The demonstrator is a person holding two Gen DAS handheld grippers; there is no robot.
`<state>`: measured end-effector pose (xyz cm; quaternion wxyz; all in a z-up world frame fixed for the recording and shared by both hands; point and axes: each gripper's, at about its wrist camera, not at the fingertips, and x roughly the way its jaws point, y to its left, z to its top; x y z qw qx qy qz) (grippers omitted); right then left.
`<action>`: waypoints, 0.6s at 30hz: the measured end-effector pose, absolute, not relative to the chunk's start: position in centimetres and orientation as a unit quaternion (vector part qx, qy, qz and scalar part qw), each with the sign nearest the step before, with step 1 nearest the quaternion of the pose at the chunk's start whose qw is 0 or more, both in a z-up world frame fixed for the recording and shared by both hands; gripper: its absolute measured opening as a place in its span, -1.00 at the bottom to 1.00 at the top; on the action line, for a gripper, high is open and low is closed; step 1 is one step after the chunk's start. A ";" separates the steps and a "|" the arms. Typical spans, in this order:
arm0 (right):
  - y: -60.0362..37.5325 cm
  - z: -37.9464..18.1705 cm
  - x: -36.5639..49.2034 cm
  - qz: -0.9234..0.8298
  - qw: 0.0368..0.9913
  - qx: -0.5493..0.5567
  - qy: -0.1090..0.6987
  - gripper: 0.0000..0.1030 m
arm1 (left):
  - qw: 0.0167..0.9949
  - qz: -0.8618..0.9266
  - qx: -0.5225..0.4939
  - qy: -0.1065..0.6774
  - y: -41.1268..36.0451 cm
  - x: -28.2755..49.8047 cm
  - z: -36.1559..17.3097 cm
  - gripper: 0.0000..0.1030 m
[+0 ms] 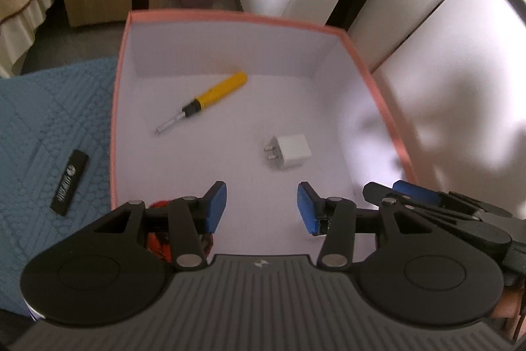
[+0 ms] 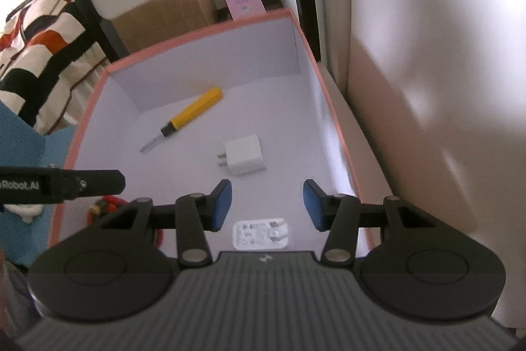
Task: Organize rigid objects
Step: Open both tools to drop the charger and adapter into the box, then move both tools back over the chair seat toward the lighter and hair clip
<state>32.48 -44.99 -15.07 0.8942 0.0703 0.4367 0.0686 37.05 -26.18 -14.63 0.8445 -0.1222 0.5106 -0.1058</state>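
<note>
here both tongs hang spread and empty over the pink-rimmed white cardboard box (image 1: 125, 61): the left gripper (image 1: 262, 208) and the right gripper (image 2: 267, 206); inside lie a yellow-handled screwdriver (image 1: 210, 97) far left, a white plug adapter (image 1: 289, 152) nearer, a second white charger (image 2: 261, 234) under the right tongs; a black rectangular stick (image 1: 69, 183) rests on the blue quilt (image 1: 49, 120) left of the box.

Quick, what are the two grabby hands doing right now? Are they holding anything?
Left gripper: open, fingers apart, holding nothing, above the box.
Right gripper: open, holding nothing.
</note>
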 end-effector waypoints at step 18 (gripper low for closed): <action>-38.4 -4.9 26.3 0.119 0.930 0.051 0.343 -0.01 | 0.909 -0.089 -0.132 0.385 -18.8 28.3 -2.7 0.05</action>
